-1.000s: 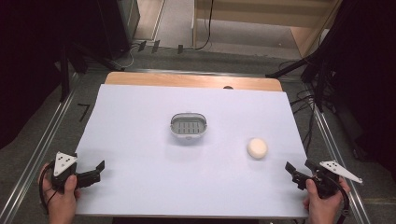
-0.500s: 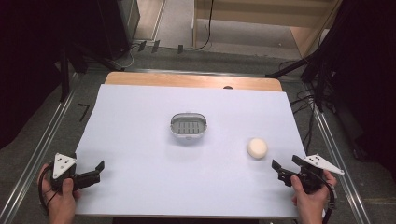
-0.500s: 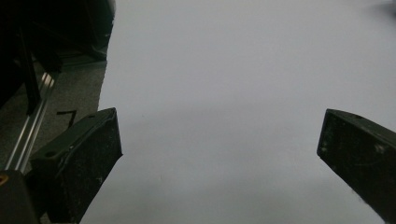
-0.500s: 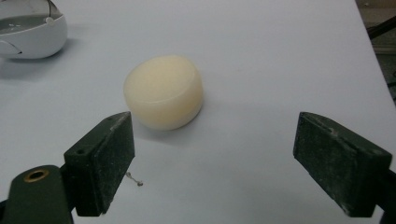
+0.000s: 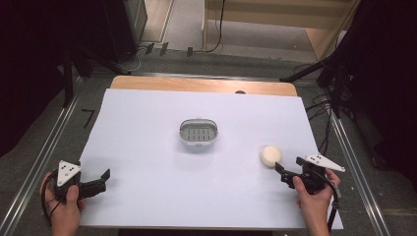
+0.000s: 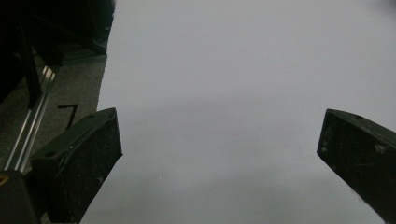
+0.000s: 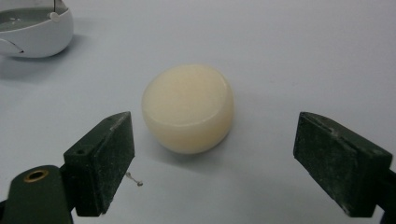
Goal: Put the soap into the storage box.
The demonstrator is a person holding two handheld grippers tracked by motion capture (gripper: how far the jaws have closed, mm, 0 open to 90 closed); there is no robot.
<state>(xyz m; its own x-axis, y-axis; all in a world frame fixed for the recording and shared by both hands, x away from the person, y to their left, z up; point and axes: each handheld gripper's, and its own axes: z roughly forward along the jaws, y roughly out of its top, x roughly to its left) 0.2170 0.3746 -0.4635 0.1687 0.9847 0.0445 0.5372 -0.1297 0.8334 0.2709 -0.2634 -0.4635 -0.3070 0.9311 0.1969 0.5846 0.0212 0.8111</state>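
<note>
A cream round soap bar [image 5: 270,156] [image 7: 188,107] lies on the white table sheet [image 5: 147,147] at the right. My right gripper [image 5: 281,173] [image 7: 215,163] is open just short of it, its jaws wide on either side, not touching. A grey-white oval soap dish [image 5: 198,132] [image 7: 32,28] with a slotted insert sits mid-table. At the front left corner my left gripper [image 5: 102,180] [image 6: 219,154] is open over bare sheet, nothing between its jaws.
A wooden table edge [image 5: 201,84] shows at the back. Metal rails [image 5: 44,152] run along both sides of the table, with cables and dark stands on the floor behind. A black mark [image 6: 69,114] is on the floor left of the sheet.
My right gripper has moved in from the table's right edge toward the soap bar, now pointing at it closely. The left gripper has stayed in place.
</note>
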